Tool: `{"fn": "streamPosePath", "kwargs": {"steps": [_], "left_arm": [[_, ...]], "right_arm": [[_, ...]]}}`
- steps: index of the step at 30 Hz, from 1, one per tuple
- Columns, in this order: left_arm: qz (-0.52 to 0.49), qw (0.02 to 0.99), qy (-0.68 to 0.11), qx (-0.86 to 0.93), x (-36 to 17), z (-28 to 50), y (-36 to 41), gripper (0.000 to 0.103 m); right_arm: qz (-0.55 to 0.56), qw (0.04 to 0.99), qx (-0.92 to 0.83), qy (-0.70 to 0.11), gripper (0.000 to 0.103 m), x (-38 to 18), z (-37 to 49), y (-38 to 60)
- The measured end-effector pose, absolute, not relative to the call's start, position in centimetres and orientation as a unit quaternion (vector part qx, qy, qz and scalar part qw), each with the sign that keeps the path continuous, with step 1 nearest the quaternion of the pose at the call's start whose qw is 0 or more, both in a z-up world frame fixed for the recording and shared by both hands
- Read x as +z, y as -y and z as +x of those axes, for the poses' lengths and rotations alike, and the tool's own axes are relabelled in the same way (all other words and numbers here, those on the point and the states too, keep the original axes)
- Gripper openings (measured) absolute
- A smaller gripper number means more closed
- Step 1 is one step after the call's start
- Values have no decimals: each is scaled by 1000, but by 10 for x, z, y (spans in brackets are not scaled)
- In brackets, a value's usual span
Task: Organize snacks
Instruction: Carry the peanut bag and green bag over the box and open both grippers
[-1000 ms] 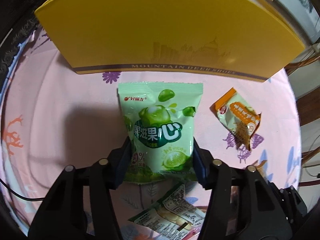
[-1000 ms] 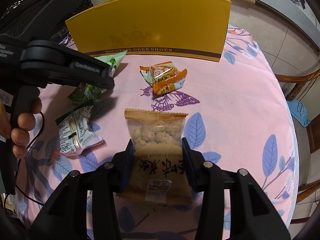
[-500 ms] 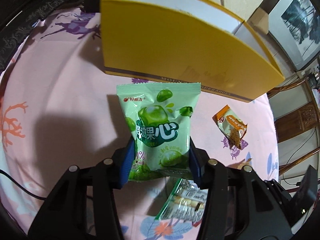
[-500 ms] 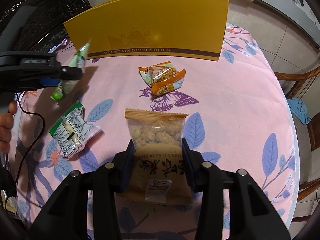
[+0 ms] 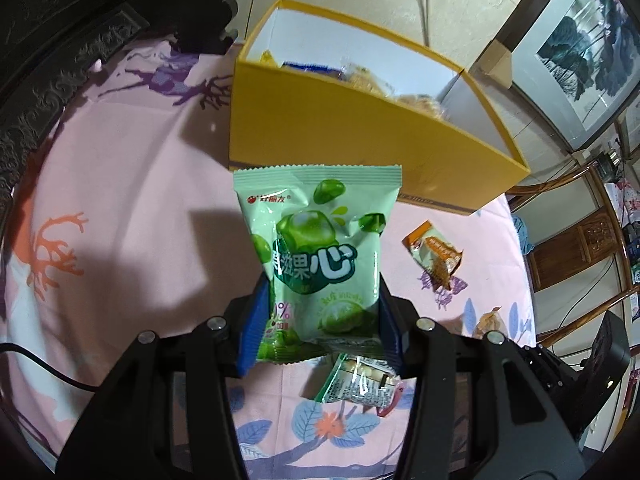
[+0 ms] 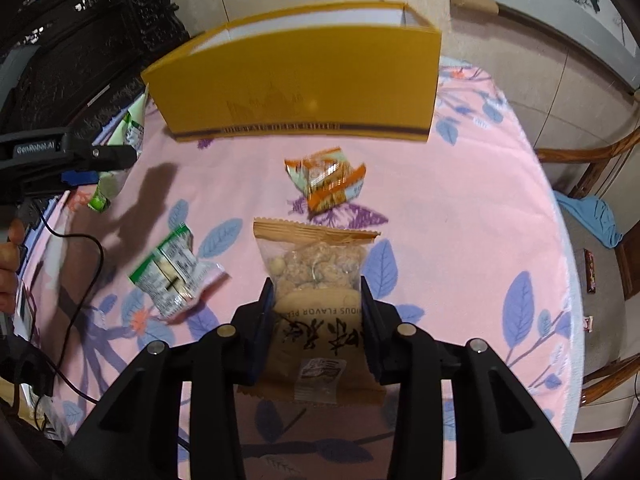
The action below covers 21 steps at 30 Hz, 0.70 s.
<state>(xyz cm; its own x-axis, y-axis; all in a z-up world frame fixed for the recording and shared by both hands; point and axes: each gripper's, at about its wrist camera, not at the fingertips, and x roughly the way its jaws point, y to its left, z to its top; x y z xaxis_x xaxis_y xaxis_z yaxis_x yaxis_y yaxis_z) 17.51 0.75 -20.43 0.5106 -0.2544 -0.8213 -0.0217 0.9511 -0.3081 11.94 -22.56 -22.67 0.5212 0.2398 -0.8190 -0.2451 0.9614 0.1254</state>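
**Two packets held, box ahead**

My left gripper point(image 5: 320, 320) is pinching a green candy bag point(image 5: 316, 256) by its lower half, the blue pads pressed against both side edges, with the bag standing upright between them above the tablecloth point(image 5: 132, 184). My right gripper point(image 6: 318, 320) has a clear bag of nuts point(image 6: 316, 280) between its pads; the jaws are closing, and the pads already press on the bag's sides.

Just beyond the green bag stands the yellow box point(image 5: 360, 136), open at the top, with a few wrapped snacks showing inside near its far wall. To the right of the green bag, an orange-and-green packet point(image 5: 434, 254) lies on the cloth, apart from the box. Near me, below the left gripper, a small green-and-white packet point(image 5: 360, 384) lies flat.

In the right view, the box point(image 6: 296, 80) is at the far end of the table, the orange packet point(image 6: 326, 180) between it and the nuts.
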Motion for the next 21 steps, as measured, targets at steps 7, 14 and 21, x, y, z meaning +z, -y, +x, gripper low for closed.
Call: {"fn": "streamPosePath", "kwargs": {"steps": [7,14,21], "left_arm": [[-143,879,-448,-84,-161,180,-8,50],[-141,908,-382,-102,-105,213,-3,50],[-134,924,-342,-111,-67,265,8,50]], "right_arm": [[8,909,137,-394,39,-164,140,235],[15,940,139,-311,39,-106,184,240],[33,950,138,-277,39,-81,239,234]]}}
